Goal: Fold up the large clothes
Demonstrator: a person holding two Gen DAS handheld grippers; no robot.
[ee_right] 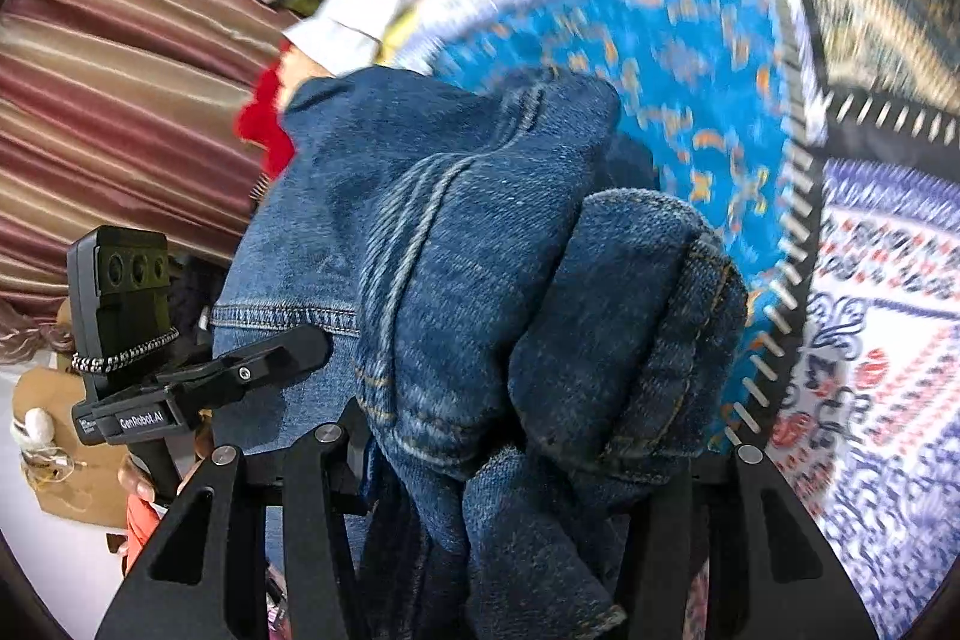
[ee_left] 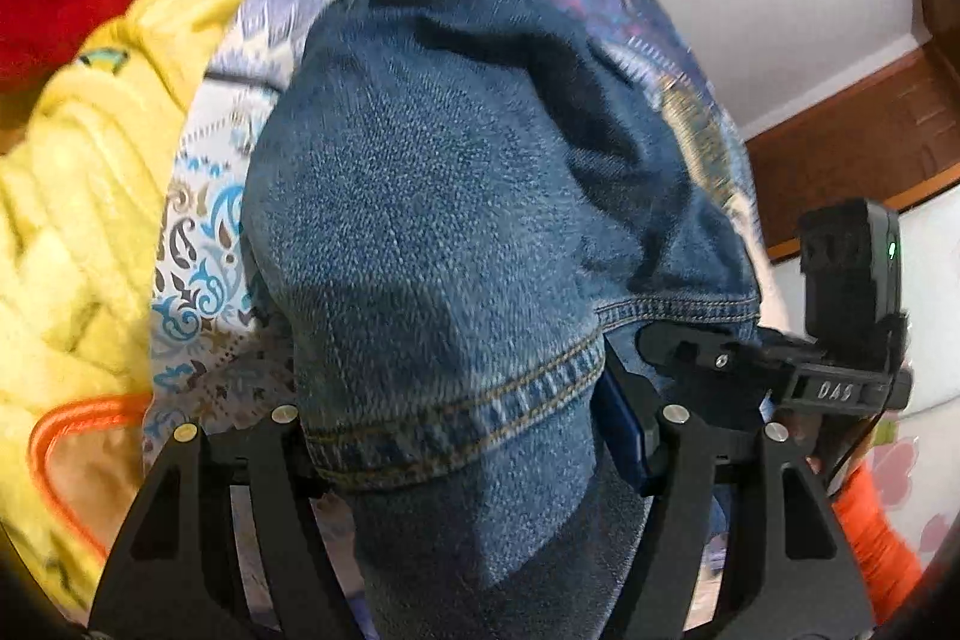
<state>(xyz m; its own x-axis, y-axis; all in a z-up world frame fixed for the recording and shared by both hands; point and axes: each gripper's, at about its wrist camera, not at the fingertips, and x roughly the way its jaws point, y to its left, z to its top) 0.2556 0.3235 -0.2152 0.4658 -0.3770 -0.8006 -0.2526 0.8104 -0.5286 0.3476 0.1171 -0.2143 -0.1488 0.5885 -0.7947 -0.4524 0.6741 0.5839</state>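
A: Item one, left gripper (ee_left: 474, 466). Seen clamped on jeans (ee_left: 432, 196) at a stitched hem, jaws held fairly wide by the thick denim between them. Cloth draped ahead of the fingers and hanging below them.

B: Item two, right gripper (ee_right: 504, 460). Noted closed on a bunched wad of the same jeans (ee_right: 456, 232), jaws narrower than the left pair, cuff rolled over just ahead of the right finger. Several layers caught, count not readable.

A: Location of the garment: lifted, strung between both grippers, over a patterned bedspread (ee_right: 708, 58). Contact with the spread not determinable. Pictures blurred.

B: Surroundings: yellow blanket (ee_left: 90, 172) to the left of the left gripper, red fabric (ee_left: 48, 10) beyond it, orange bag handle (ee_left: 54, 436) below left. Striped curtain (ee_right: 120, 70) left of the right gripper.

A: Risks, as judged. Uneven grips: one at a clean hem, the other on a wad, so a crooked fold likely once laid flat.

B: Further: slip from the right jaws possible, given bulk over pad area and the weight of hanging denim. Trailing leg liable to drag across the blanket or snag the bag handle.

A: Also: creases set in if the wad were pressed down unopened.
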